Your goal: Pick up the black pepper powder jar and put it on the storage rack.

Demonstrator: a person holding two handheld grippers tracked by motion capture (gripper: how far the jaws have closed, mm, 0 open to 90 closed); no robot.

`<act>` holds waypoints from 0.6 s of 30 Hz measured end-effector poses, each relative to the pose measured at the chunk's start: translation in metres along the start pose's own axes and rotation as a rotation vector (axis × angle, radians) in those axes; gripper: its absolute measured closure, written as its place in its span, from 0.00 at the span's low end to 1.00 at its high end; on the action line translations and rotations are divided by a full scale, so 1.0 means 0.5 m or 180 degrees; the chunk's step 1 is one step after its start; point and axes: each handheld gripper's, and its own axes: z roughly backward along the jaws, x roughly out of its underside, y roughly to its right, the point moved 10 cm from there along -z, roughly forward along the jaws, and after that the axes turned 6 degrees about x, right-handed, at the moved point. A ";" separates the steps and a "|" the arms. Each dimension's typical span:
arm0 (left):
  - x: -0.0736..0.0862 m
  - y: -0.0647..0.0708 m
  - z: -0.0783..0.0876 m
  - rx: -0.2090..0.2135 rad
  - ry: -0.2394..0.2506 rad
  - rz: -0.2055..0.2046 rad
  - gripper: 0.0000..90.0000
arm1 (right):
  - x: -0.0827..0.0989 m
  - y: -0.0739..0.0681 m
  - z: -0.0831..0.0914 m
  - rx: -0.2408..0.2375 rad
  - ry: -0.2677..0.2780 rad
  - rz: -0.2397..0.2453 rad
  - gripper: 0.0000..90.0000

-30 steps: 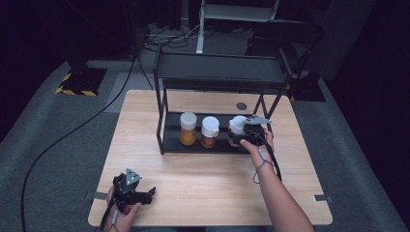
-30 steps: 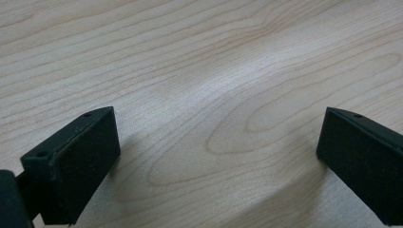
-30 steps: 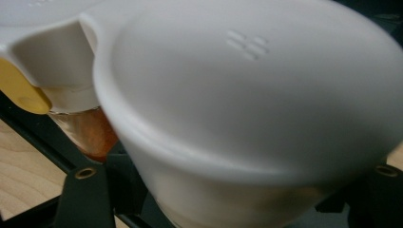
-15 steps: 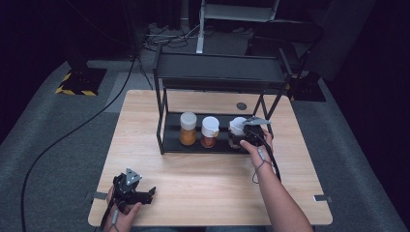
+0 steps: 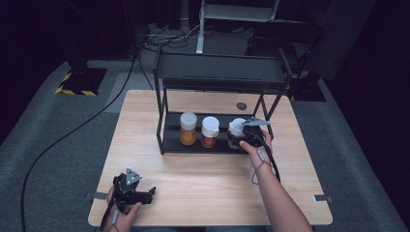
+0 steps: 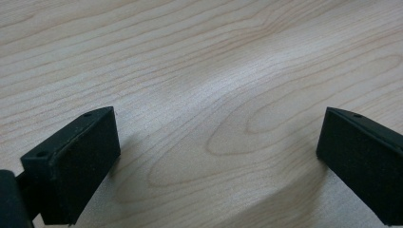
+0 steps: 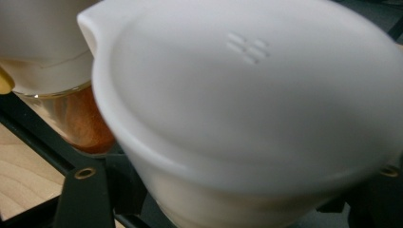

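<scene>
While the right tool (image 5: 245,131) is held at the lower shelf of the black rack (image 5: 220,77), its jaws are closed on the white-lidded jar (image 5: 237,128) at the right end of the row. That jar stands on the lower shelf, just right of two more jars: one with reddish-brown contents (image 5: 210,133) in the middle and one with orange contents (image 5: 188,129) at the left. Seen close in the right gripper view, the held jar's white lid (image 7: 252,90) is marked with a small embossed pattern (the neighbouring jar is visible behind it). The left tool (image 5: 129,190) is rested low at the near left corner of the wooden table (image 5: 203,179), jaws spread wide with nothing between them.
</scene>
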 end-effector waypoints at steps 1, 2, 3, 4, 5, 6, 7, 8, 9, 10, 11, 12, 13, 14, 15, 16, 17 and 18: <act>0.000 0.000 0.000 0.0000 -0.0001 0.0000 0.00 | 0.000 0.000 0.000 0.0000 0.0001 0.0008 0.34; 0.000 0.000 0.000 0.0000 0.0000 0.0000 0.00 | 0.000 0.000 0.000 -0.0005 0.0001 0.0006 0.34; 0.000 0.000 0.000 0.0000 0.0002 0.0003 0.00 | 0.001 0.001 0.000 -0.0008 -0.0001 0.0003 0.34; 0.000 0.000 0.000 0.0000 0.0000 0.0001 0.00 | 0.001 0.001 0.001 -0.0008 -0.0006 0.0009 0.34; 0.000 0.000 0.000 0.0000 0.0000 0.0000 0.00 | 0.001 0.001 0.001 -0.0009 -0.0011 0.0010 0.34; 0.000 0.000 0.000 0.0000 0.0003 0.0003 0.00 | 0.001 0.001 0.002 -0.0013 -0.0018 0.0008 0.33; 0.000 0.000 0.000 0.0000 0.0000 0.0000 0.00 | 0.001 0.002 0.003 -0.0008 -0.0013 0.0002 0.28; 0.000 0.000 0.000 0.0000 0.0000 0.0000 0.00 | 0.000 0.003 0.004 0.0002 -0.0010 -0.0016 0.24; 0.000 0.000 0.000 0.0001 0.0002 0.0002 0.00 | -0.002 0.005 0.006 0.0003 0.0001 -0.0031 0.22; 0.000 0.000 0.000 0.0000 0.0000 0.0000 0.00 | -0.002 0.005 0.009 -0.0003 0.0002 -0.0042 0.20; 0.000 0.000 0.000 0.0000 0.0000 0.0000 0.00 | -0.003 0.005 0.012 -0.0008 0.0005 -0.0042 0.19; 0.000 0.000 0.000 0.0001 0.0003 0.0004 0.00 | -0.004 0.005 0.017 -0.0011 0.0015 -0.0027 0.18; 0.000 0.000 0.000 0.0001 0.0003 0.0004 0.00 | -0.006 0.005 0.022 -0.0009 0.0032 -0.0002 0.18; 0.000 0.000 0.000 0.0000 0.0001 0.0003 0.00 | -0.009 0.006 0.027 -0.0001 0.0052 0.0015 0.17; 0.000 0.000 0.000 -0.0001 -0.0001 0.0005 0.00 | -0.012 0.006 0.033 -0.0001 0.0076 0.0028 0.17; -0.001 0.000 -0.001 -0.0001 0.0001 0.0004 0.00 | -0.015 0.005 0.041 -0.0021 0.0105 0.0028 0.17; -0.001 0.000 -0.001 -0.0002 0.0001 0.0003 0.00 | -0.017 0.004 0.047 -0.0030 0.0116 0.0032 0.17; -0.001 0.000 -0.001 -0.0002 -0.0001 0.0008 0.00 | -0.018 0.004 0.054 -0.0032 0.0121 0.0042 0.16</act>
